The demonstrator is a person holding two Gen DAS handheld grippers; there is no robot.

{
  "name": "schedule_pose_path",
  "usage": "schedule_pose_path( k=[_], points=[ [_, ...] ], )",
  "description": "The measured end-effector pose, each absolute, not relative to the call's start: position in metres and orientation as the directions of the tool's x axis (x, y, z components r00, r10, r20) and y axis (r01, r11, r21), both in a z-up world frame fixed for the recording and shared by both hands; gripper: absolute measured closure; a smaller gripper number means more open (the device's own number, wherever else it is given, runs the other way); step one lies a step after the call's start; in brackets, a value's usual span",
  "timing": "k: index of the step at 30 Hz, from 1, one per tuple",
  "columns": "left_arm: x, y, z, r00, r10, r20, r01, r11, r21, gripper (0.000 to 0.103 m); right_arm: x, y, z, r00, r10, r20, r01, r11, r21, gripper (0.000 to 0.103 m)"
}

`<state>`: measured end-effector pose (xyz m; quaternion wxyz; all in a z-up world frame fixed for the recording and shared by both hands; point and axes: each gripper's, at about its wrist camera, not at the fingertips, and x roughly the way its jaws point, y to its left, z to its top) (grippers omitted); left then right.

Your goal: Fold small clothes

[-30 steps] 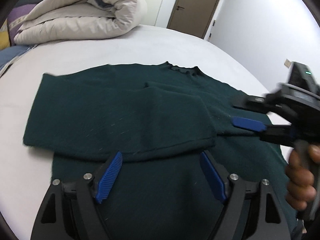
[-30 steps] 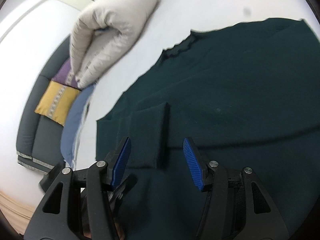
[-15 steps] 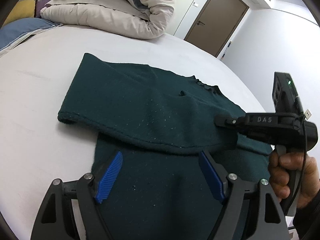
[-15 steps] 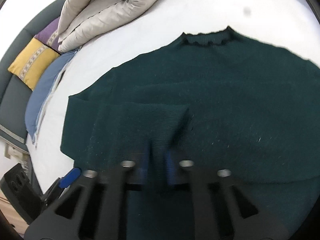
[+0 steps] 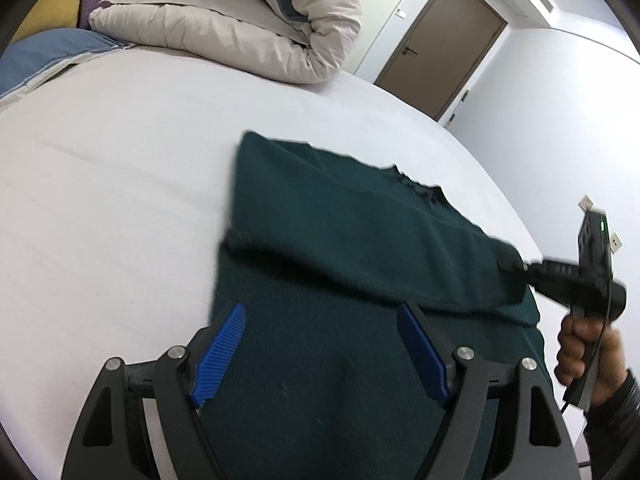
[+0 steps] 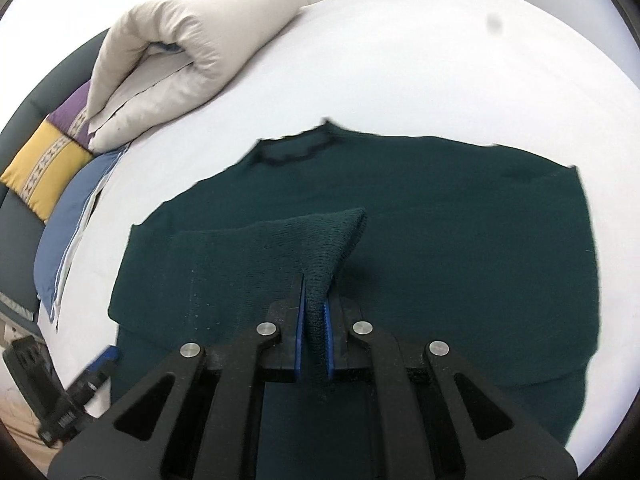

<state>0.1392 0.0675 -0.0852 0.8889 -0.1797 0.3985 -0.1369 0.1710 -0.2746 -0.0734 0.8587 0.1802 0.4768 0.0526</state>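
A dark green knit sweater (image 5: 340, 240) lies flat on the white bed (image 5: 120, 160), collar toward the far side. In the right wrist view the sweater (image 6: 460, 240) fills the middle, with one sleeve folded across the body. My right gripper (image 6: 314, 312) is shut on the cuff end of that sleeve (image 6: 332, 240) and lifts it a little. It also shows in the left wrist view (image 5: 510, 264) at the sweater's right side. My left gripper (image 5: 320, 344) is open and empty, hovering over the sweater's lower part.
A rolled beige duvet (image 5: 240, 24) lies at the far side of the bed, also in the right wrist view (image 6: 180, 60). Blue, yellow and purple pillows (image 6: 48, 152) sit at the left. A brown door (image 5: 440, 44) is behind. The bed edge curves at right.
My right gripper closed on the sleeve's cuff and has raised it. My left gripper stayed open and swung so the sweater sits further right in its view.
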Motion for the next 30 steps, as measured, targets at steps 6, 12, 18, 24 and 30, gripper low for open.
schedule_pose_path(
  k=[6,12,18,24,30],
  points=[
    [0.173,0.091,-0.065,0.698,-0.272,-0.662,0.025,0.933,-0.358,0.023,0.173,-0.274,-0.093,0.533,0.239,-0.812,0.057,0.947,0.316,0.096],
    [0.241,0.100,-0.073,0.654,-0.205,-0.728,0.004,0.964,-0.268,0.024,0.176,-0.275,-0.107,0.529,0.247,-0.812,0.075,0.939,0.335,0.096],
    [0.287,0.093,-0.093,0.606,-0.215,-0.766,0.020,0.966,-0.256,0.036,0.174,-0.272,-0.109,0.525,0.243,-0.816,0.057,0.946,0.319,0.096],
    [0.306,0.093,-0.104,0.583,-0.217,-0.783,0.021,0.968,-0.252,0.053,0.174,-0.265,-0.105,0.528,0.221,-0.820,0.035,0.959,0.280,0.096],
    [0.314,0.083,-0.106,0.593,-0.171,-0.787,0.052,0.983,-0.175,0.070,0.178,-0.257,-0.096,0.542,0.176,-0.822,0.009,0.977,0.215,0.096]
  ],
)
